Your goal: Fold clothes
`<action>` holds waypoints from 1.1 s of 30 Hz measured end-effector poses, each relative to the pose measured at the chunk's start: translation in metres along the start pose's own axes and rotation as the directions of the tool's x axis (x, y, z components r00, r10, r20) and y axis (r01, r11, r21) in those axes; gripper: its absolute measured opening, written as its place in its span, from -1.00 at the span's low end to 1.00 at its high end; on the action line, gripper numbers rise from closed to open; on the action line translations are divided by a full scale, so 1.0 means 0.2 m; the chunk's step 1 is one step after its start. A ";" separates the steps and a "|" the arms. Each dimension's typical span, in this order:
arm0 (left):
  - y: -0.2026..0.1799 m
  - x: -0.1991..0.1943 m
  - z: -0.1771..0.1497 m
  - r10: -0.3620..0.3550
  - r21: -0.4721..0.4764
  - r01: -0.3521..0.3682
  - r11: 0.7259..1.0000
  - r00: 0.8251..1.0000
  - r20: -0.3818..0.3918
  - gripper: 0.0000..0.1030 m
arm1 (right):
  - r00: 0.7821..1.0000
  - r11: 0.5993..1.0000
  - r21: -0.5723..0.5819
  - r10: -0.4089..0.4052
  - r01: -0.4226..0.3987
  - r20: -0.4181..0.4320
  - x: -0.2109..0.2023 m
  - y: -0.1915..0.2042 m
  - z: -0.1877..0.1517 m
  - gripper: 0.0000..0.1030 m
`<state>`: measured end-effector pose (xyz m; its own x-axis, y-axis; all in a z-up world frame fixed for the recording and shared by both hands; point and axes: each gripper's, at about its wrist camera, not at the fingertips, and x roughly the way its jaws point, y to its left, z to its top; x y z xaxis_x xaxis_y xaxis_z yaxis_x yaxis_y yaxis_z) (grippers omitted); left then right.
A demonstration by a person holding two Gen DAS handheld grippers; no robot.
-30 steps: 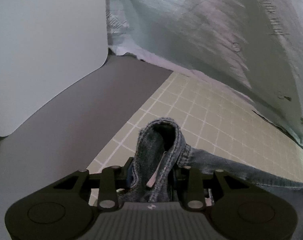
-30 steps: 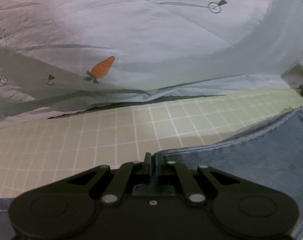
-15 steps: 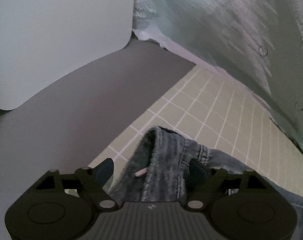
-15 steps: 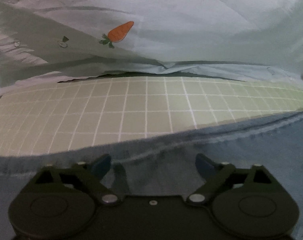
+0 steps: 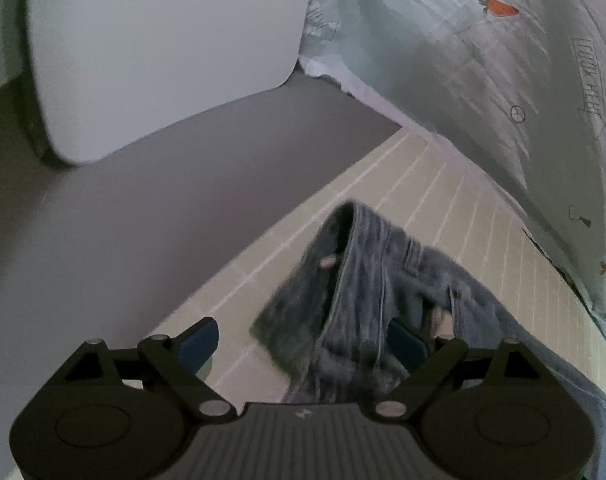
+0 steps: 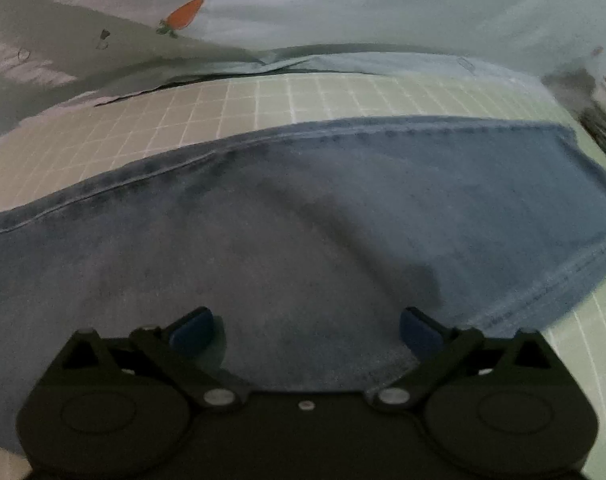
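Observation:
A pair of blue denim jeans lies on a green grid cutting mat (image 5: 455, 200). In the left wrist view the bunched waistband end of the jeans (image 5: 355, 280) rests crumpled on the mat between the spread fingers of my left gripper (image 5: 303, 338), which is open and holds nothing. In the right wrist view a flat stretch of the jeans (image 6: 303, 208) spreads across the mat (image 6: 231, 108), its hem at the right. My right gripper (image 6: 307, 326) is open just above the denim.
A pale blue sheet with carrot prints (image 5: 483, 60) drapes behind the mat and also shows in the right wrist view (image 6: 343, 4). A white rounded panel (image 5: 163, 48) stands at the far left on the grey table (image 5: 163, 208).
Both grippers opened and let go of the jeans, then drew back and up. The waistband end dropped onto the mat; the leg now lies flat.

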<state>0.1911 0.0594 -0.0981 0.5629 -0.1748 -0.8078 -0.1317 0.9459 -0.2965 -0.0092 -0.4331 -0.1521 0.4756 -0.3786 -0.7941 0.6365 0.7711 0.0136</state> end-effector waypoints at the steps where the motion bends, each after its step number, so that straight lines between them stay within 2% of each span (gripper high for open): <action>1: 0.01 -0.01 -0.02 -0.014 -0.018 0.013 1.000 1.000 -0.013 0.78 | 1.000 1.000 0.006 0.006 -0.006 -0.002 -0.02 -0.01 -0.01 0.97; 3: 0.01 -0.02 -0.07 -0.044 -0.058 0.042 0.997 0.998 -0.047 0.78 | 0.999 0.998 0.054 0.036 -0.035 -0.009 -0.06 -0.03 -0.04 0.97; 5: -0.02 -0.04 -0.12 -0.058 -0.069 0.054 0.996 0.996 -0.065 0.78 | 0.996 0.985 0.148 0.088 -0.085 -0.017 -0.09 -0.07 -0.07 0.99; 8: -0.13 -0.09 -0.20 -0.038 -0.002 0.038 0.999 0.998 -0.049 0.78 | 0.980 0.947 0.263 0.197 -0.185 -0.020 -0.14 -0.07 -0.14 0.99; 10: -0.22 -0.14 -0.26 -0.014 0.054 0.016 0.998 0.999 -0.036 0.80 | 0.964 0.927 0.281 0.264 -0.250 -0.013 -0.15 -0.04 -0.18 1.00; 12: -0.31 -0.20 -0.33 0.004 0.096 -0.001 0.995 1.000 -0.022 0.80 | 0.943 0.914 0.250 0.334 -0.320 -0.012 -0.16 0.02 -0.20 1.00; 15: -0.43 -0.33 -0.47 -0.024 0.111 0.024 0.994 1.000 0.001 0.80 | 0.913 0.901 0.162 0.409 -0.402 -0.010 -0.16 0.11 -0.23 1.00; 18: -0.52 -0.45 -0.59 -0.051 0.191 0.048 0.980 0.999 0.009 0.87 | 0.874 0.866 0.127 0.486 -0.484 0.016 -0.15 0.16 -0.24 1.00; 22: -0.57 -0.55 -0.70 0.008 0.320 -0.018 0.947 1.000 0.030 0.87 | 0.813 0.799 0.148 0.578 -0.582 0.075 -0.18 0.17 -0.25 1.00; 27: -0.46 -0.58 -0.70 0.002 0.270 -0.004 0.963 1.000 0.005 0.87 | 0.772 0.736 0.231 0.611 -0.636 0.177 -0.21 0.13 -0.18 1.00; 29: -0.40 -0.56 -0.67 0.001 0.264 0.002 0.964 1.000 -0.013 0.87 | 0.762 0.713 0.271 0.617 -0.647 0.195 -0.18 0.12 -0.16 1.00; 33: -0.30 -0.51 -0.58 -0.004 0.282 0.010 0.959 1.000 -0.024 0.87 | 0.801 0.712 0.379 0.574 -0.591 0.170 -0.12 0.13 -0.22 1.00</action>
<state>0.0480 -0.0119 -0.0570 0.5437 -0.1848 -0.8187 0.1099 0.9827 -0.1488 -0.0297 -0.3816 -0.1596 0.8497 0.0525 -0.5247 0.4023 0.5787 0.7094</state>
